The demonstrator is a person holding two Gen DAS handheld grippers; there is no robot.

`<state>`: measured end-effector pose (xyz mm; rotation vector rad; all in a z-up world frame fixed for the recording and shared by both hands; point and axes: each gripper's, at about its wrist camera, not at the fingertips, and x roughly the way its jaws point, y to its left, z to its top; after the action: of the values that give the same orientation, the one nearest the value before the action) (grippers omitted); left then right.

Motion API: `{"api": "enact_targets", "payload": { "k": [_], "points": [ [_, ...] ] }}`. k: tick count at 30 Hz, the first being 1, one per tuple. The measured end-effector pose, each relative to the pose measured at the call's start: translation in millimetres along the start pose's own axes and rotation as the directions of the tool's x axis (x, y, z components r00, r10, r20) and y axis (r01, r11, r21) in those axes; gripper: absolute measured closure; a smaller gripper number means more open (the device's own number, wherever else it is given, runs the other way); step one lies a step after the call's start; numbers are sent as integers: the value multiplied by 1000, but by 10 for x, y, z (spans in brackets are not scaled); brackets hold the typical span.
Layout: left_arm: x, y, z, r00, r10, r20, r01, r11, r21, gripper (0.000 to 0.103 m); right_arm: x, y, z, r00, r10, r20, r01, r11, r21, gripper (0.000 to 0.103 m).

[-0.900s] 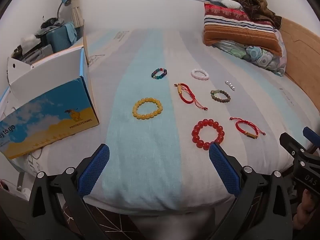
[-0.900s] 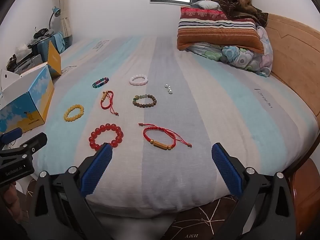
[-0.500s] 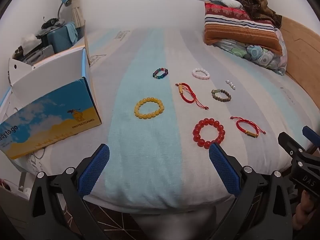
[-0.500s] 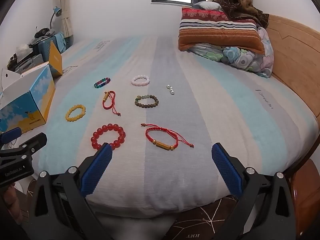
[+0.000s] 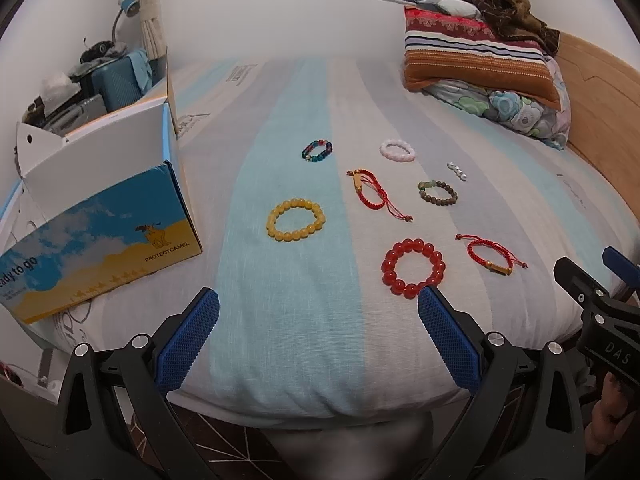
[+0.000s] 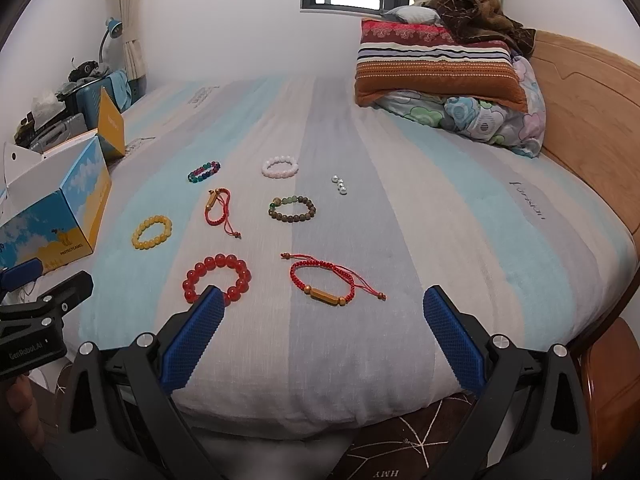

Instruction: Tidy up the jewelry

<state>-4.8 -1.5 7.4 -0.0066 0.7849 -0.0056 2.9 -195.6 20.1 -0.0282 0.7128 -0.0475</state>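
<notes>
Striped in pale blue, grey and cream, the bed (image 5: 280, 320) carries eight pieces of jewelry, all lying flat and apart from one another. Five are round bead bracelets: a yellow bracelet (image 5: 295, 220), a big red bead bracelet (image 5: 413, 268), a brown-green bracelet (image 5: 437, 192), a pink bracelet (image 5: 398, 149) and a multicolour bracelet (image 5: 317, 150). Two are red cord bracelets, each with a gold tube: the near cord bracelet (image 6: 324, 284) has its tube lying roughly across the right wrist view and its loose cords trailing to the right; the far cord bracelet (image 6: 218, 210) is stretched away from the camera, tube at the far end, tail cords toward the near right. One short row of pearls (image 6: 339, 185) runs on a slant away from the camera, just right of the brown-green one. One open blue and yellow box (image 5: 100, 232) stands at the bed's left edge.

Both claws hang over the near edge of the bed, tilted downward. The left claw (image 5: 318, 334) is spread wide with nothing between its blue pads, and the right claw (image 6: 324, 334) likewise.
</notes>
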Motion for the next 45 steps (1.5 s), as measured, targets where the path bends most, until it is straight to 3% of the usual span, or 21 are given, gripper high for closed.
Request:
{"api": "enact_targets", "payload": {
  "k": [45],
  "points": [
    [-127,-37,-22,1000,0,23,0,1000,16,6,-102,19,-11,1000,2,14,-2,1000,-15,7]
  ]
}}
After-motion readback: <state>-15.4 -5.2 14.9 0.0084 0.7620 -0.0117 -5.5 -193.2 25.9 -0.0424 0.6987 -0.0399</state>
